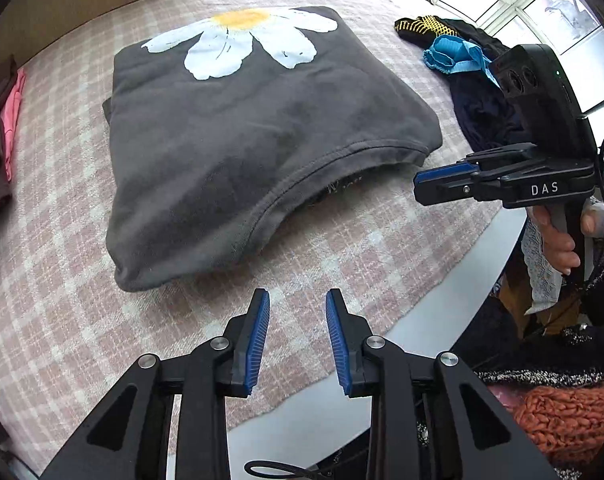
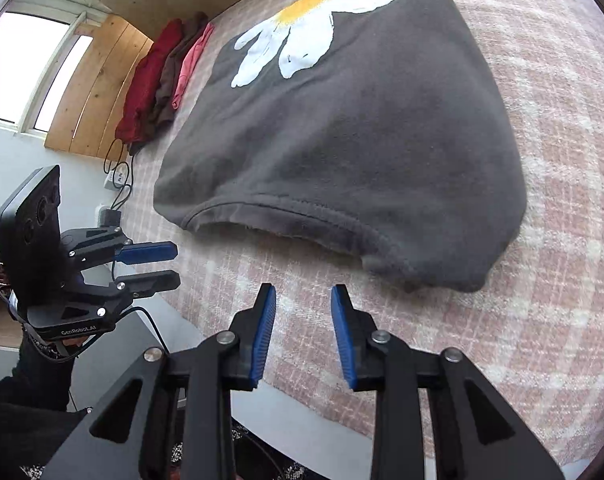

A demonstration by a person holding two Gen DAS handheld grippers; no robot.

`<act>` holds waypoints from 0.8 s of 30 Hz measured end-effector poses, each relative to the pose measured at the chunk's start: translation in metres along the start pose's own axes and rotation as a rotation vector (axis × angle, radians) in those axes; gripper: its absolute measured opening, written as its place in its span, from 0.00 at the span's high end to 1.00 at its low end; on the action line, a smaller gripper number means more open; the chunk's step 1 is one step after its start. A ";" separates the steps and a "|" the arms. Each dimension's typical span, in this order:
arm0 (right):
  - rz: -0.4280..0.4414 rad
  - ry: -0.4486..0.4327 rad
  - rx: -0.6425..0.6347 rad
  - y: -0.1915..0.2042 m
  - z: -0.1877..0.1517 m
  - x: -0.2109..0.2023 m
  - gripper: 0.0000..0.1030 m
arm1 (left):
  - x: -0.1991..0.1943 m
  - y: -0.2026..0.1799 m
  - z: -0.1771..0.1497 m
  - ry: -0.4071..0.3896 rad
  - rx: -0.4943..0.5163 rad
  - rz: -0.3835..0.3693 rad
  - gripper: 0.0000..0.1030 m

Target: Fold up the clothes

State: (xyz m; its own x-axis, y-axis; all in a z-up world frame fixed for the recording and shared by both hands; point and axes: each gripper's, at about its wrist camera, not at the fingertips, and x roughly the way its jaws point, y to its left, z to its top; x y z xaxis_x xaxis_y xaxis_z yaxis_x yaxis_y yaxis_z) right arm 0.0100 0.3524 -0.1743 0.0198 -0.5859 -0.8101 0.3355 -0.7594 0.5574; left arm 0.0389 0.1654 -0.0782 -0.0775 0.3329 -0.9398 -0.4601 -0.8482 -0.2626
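Dark grey sweatshirt with a white daisy print (image 1: 238,128) lies folded mid-blanket — my left gripper (image 1: 298,336) and right gripper (image 2: 303,332) hover spread and empty, so I'd lift it from underneath, stack it beside the red, brown and pink folded pile (image 2: 162,76).

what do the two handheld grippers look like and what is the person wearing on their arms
Both the left gripper and the right gripper are black linkage frames with silver pivot bolts and ribbed blue pads on the fingers. White lettering marks each body; black cables trail off. The sleeves are dark.
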 end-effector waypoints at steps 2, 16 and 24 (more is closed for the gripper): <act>-0.005 -0.075 -0.001 0.001 0.000 -0.021 0.72 | -0.021 0.006 0.003 -0.050 -0.011 0.006 0.72; -0.164 -0.084 -0.200 0.018 0.061 -0.006 0.72 | -0.029 0.099 0.012 -0.158 -0.115 0.020 0.64; -0.016 0.007 -0.283 0.082 0.096 0.049 0.72 | 0.016 0.107 -0.014 -0.039 -0.002 -0.028 0.63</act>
State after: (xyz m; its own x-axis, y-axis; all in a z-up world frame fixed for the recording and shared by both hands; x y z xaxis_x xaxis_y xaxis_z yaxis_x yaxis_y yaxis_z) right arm -0.0522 0.2340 -0.1513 0.0185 -0.5716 -0.8203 0.5858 -0.6587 0.4722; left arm 0.0006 0.0745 -0.1242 -0.0992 0.3721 -0.9229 -0.4604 -0.8394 -0.2890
